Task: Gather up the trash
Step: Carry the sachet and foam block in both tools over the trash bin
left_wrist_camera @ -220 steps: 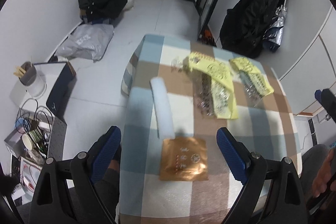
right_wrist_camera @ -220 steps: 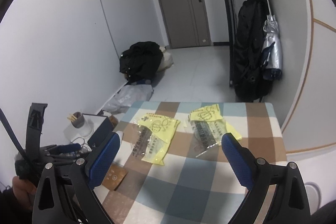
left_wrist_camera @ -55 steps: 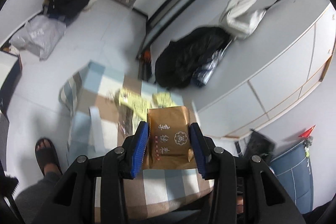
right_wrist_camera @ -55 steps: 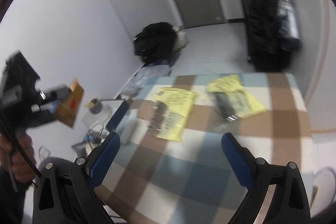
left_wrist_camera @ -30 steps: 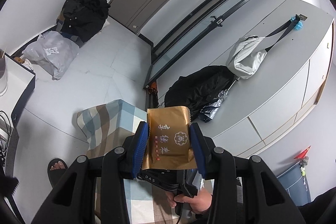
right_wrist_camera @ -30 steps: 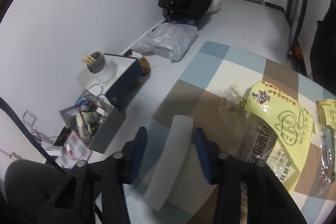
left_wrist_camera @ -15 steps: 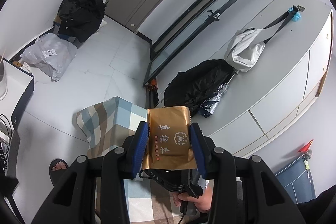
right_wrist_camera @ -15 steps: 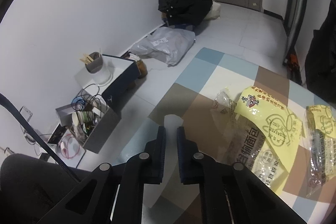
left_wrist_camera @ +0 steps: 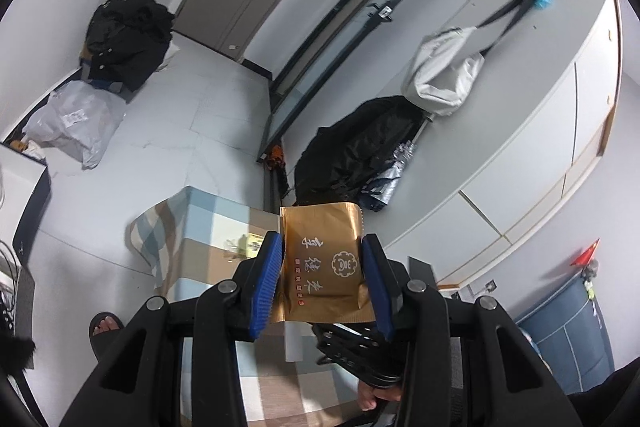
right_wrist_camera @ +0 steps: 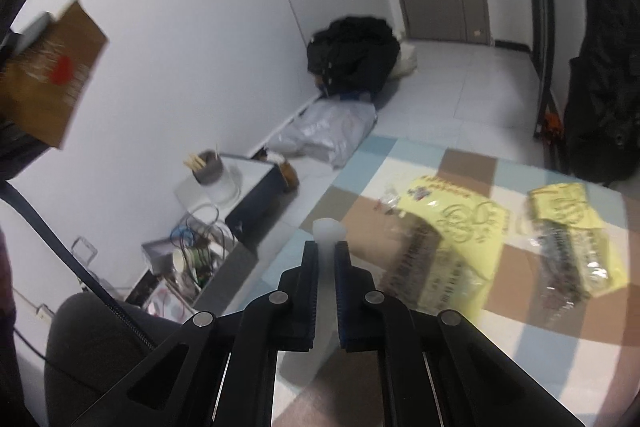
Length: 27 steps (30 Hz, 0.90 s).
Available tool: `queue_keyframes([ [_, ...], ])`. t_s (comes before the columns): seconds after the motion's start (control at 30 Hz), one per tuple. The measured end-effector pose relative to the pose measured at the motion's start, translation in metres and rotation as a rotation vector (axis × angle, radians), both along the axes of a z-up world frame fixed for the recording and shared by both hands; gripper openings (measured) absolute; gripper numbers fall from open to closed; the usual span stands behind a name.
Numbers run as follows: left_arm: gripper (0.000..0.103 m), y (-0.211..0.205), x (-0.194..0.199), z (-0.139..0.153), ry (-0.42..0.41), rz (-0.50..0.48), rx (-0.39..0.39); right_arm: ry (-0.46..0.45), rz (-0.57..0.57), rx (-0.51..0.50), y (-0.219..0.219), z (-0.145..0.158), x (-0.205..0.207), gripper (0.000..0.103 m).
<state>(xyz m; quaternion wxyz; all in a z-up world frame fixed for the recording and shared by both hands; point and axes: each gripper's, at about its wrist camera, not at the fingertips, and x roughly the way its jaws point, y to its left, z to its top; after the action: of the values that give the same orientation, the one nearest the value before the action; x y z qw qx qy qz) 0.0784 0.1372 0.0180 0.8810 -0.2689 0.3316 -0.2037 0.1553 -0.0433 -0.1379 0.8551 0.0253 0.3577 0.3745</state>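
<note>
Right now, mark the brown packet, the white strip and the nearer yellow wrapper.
brown packet (left_wrist_camera: pixel 326 263): left wrist view, printed face between the fingers.
white strip (right_wrist_camera: pixel 328 229): right wrist view, rounded end past the fingertips.
nearer yellow wrapper (right_wrist_camera: pixel 460 215): right wrist view, yellow printed upper part.

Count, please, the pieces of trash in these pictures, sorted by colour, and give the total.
Brown foil packet, held in the left gripper: 1
White foam strip, held in the right gripper: 1
Yellow and clear plastic wrappers, one nearer and one farther right, lying on the checked tablecloth: 2
Total: 4
</note>
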Motion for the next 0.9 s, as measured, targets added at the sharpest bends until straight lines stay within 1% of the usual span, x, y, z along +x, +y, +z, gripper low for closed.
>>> queue_keyframes([
  [0.2, 0.036, -0.033, -0.003, 0.017, -0.025, -0.047, 0.030, -0.046, -0.048, 0.052, -0.044, 0.022, -0.016, 0.007],
  [0.37, 0.036, -0.065, -0.005, 0.028, -0.040, -0.089, 0.055, -0.085, -0.106, 0.095, -0.091, 0.044, -0.028, 0.007],
  [0.6, 0.036, -0.121, -0.005, 0.042, -0.066, -0.172, 0.079, -0.143, -0.223, 0.136, -0.165, 0.079, -0.040, 0.007],
  [0.83, 0.036, -0.176, 0.007, 0.054, -0.076, -0.244, 0.073, -0.212, -0.340, 0.154, -0.239, 0.108, -0.056, 0.007],
  [0.9, 0.036, -0.197, 0.013, 0.057, -0.077, -0.269, 0.075, -0.228, -0.380, 0.160, -0.264, 0.117, -0.059, 0.007],
])
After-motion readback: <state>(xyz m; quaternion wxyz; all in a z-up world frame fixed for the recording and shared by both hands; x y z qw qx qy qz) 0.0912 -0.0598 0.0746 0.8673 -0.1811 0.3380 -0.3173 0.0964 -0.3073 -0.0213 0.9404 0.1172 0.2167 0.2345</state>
